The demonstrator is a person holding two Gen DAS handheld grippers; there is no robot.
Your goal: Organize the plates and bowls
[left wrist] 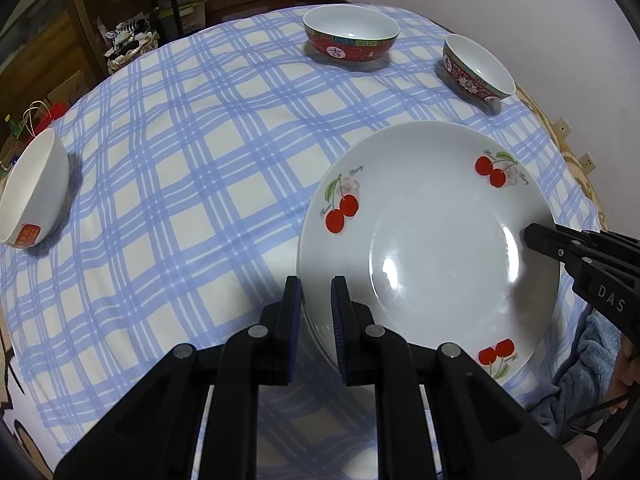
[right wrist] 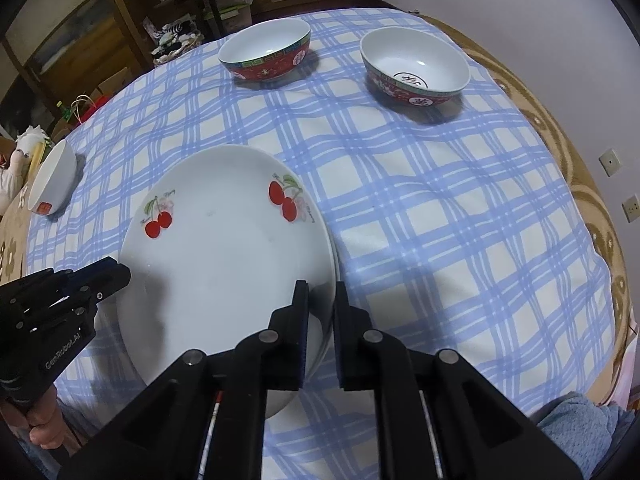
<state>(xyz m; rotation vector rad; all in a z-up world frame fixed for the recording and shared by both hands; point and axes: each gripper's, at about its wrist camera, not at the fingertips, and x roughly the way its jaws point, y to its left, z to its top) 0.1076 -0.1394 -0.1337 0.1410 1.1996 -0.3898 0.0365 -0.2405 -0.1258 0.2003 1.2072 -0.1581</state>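
Cherry plates (left wrist: 428,240) stacked, lower rim mostly hidden, white bowl (left wrist: 34,192) cut off

"DAS" on right tongs (left wrist: 536,240) (white letters).

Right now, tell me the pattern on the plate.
White plate with red cherry sprigs around its rim; clearest in the left wrist view.

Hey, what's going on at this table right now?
A person is tidying dishes with a handheld gripper in each hand. Both grip the cherry plate by opposite rims: the left gripper on one side, the right gripper on the other, jaws pinched on the edge. There seems to be a second plate stacked underneath. Two red patterned bowls sit at the far side of the checked tablecloth, and a white bowl stands near its left edge, all untouched.
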